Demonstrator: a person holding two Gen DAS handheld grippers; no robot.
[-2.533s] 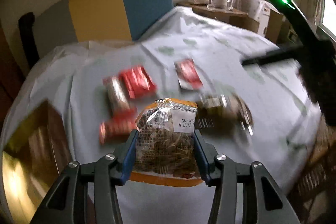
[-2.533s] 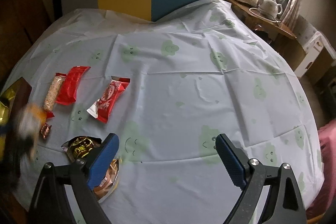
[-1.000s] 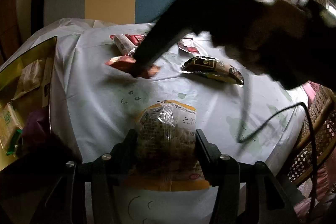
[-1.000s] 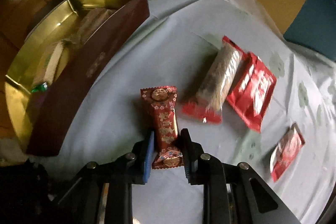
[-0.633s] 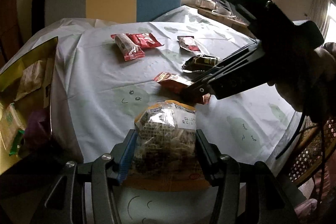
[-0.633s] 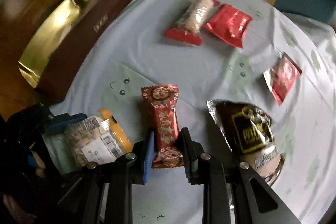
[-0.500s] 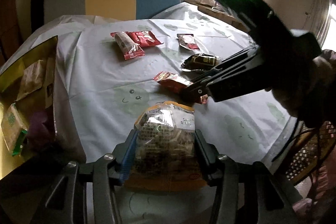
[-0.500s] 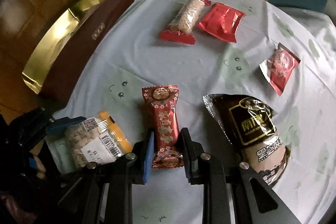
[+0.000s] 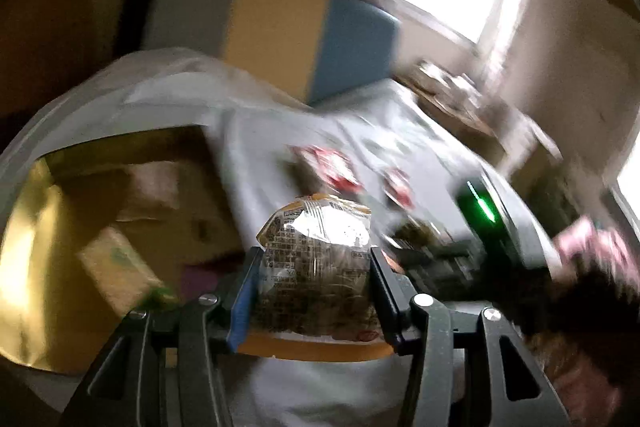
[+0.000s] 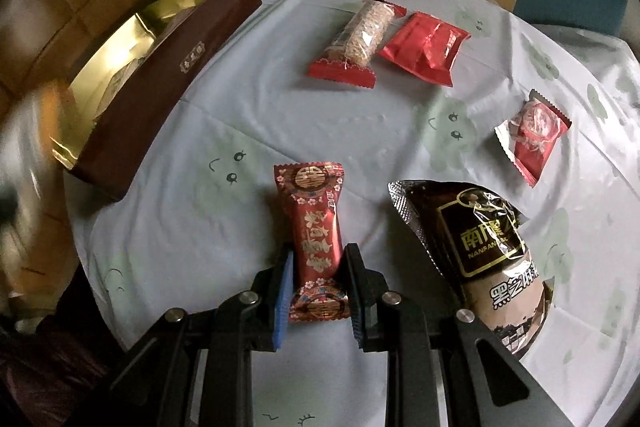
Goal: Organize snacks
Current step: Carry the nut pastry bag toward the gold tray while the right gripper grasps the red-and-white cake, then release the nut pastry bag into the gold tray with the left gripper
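Between the pads of the left gripper (image 9: pixel 312 283) sits a clear seed packet (image 9: pixel 316 255), pinched at both sides; beyond it to the left lies the gold-lined box (image 9: pixel 36 227); the right gripper (image 10: pixel 318 291) clamps a red patterned candy (image 10: pixel 316 227) near its lower end; just right of that claw rests a dark foil bag (image 10: pixel 480 247); ahead lie a cereal bar (image 10: pixel 362 35) and a red pouch (image 10: pixel 426 49) on the tablecloth (image 10: pixel 280 123).

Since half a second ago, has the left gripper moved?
Yes. The left gripper, shut on its snack bag, swung toward the gold box.
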